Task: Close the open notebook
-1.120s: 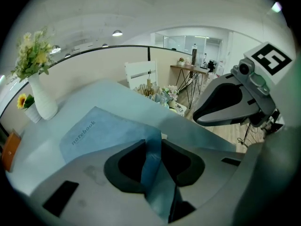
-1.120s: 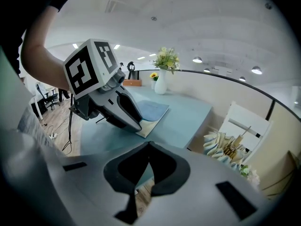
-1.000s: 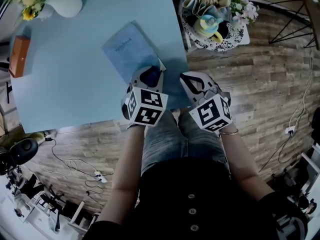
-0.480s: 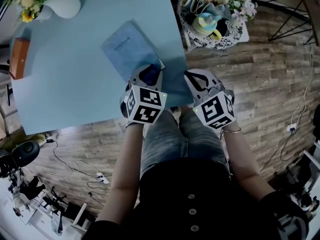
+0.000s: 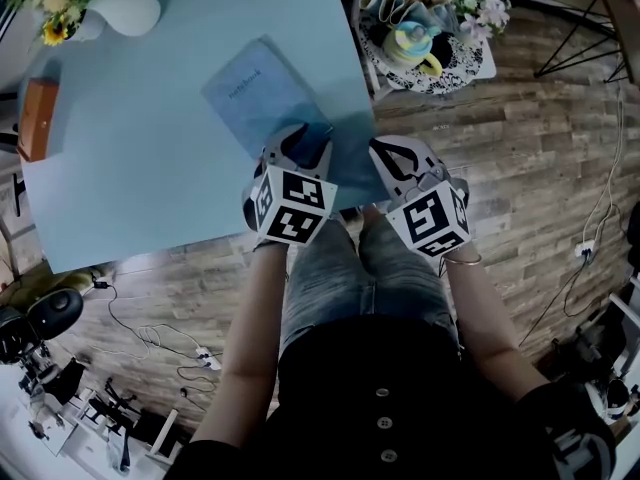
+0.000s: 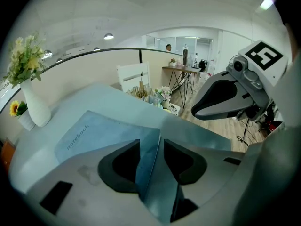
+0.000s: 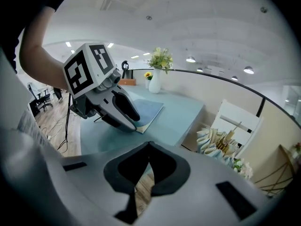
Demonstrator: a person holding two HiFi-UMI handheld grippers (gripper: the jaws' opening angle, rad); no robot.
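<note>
Notebook (image 5: 262, 96): blue, cover uppermost with its printed title showing, lying aslant at centre frame on the pale blue table (image 5: 140, 173). Left gripper (image 5: 306, 140): at the notebook's near corner, fingers pinching the blue cover edge, which stands up between them in the left gripper view. Right gripper (image 5: 392, 164): just right of the left one at the table's near edge, fingers pressed together on nothing. Vase of flowers (image 5: 105, 8): upper left corner.
</note>
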